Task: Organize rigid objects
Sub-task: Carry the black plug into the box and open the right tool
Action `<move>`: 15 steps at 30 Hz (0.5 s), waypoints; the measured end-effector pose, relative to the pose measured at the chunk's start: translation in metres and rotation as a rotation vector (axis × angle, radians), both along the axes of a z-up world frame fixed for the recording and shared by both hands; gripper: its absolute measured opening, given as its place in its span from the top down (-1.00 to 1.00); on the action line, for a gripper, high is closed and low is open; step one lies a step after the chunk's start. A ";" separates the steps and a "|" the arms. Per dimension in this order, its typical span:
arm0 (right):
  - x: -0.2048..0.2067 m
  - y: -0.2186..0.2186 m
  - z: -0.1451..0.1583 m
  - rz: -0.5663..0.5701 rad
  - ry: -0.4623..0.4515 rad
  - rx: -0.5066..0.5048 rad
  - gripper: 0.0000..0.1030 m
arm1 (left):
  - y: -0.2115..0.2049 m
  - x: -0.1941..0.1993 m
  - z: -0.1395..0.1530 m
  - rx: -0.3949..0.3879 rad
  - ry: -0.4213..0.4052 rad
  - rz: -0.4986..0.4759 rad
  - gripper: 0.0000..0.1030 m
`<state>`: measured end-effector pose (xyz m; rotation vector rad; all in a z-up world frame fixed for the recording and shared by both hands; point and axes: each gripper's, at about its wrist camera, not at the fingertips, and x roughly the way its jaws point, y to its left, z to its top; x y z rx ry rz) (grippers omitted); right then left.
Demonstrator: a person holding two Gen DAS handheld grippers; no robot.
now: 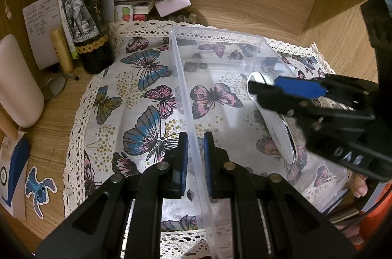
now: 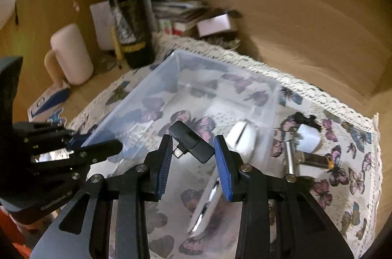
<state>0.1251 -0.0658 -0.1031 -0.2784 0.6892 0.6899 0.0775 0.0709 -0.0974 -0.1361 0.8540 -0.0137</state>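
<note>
Black plastic sits between my right jaws: a small black dongle-shaped adapter with a metal plug tip [image 2: 189,141], pinched at its ends by the right gripper [image 2: 192,167], which hangs above the clear plastic storage bin [image 2: 137,109]. My left gripper [image 1: 196,162] straddles the near wall of that bin, a blue pad on each side of the thin rim. The pads look close to the wall, yet I cannot tell whether they actually clamp it or only bracket it.

Inside the bin, under my right jaws, lies a white oval computer mouse with a chrome edge [image 2: 241,139]. What looks like another white piece with a chrome band lies lower down, though blur keeps me from naming it. Beyond the bin's right wall, on the butterfly-printed cloth with lace trim [image 2: 352,143], wait a white cube-shaped charger [image 2: 309,138], a silver metal cylinder [image 2: 290,157] and a dark tube with a gold end [image 2: 316,158]. A dark wine bottle with an elephant label [image 1: 84,14] stands at the cloth's far left corner on the wooden worktop [image 1: 257,1].

I judge the step in hand to be dropping the adapter into the bin. Next I should lower it to a bare patch of the floor beside the mouse, release, and then reach for the charger.
</note>
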 end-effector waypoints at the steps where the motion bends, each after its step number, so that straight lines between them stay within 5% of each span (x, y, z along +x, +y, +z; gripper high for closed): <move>1: 0.000 0.002 -0.001 0.005 0.004 -0.009 0.38 | 0.000 0.000 0.000 0.000 0.000 0.001 0.75; 15: -0.003 -0.003 0.007 -0.023 -0.008 0.000 0.29 | -0.001 0.000 0.000 0.001 0.000 0.001 0.75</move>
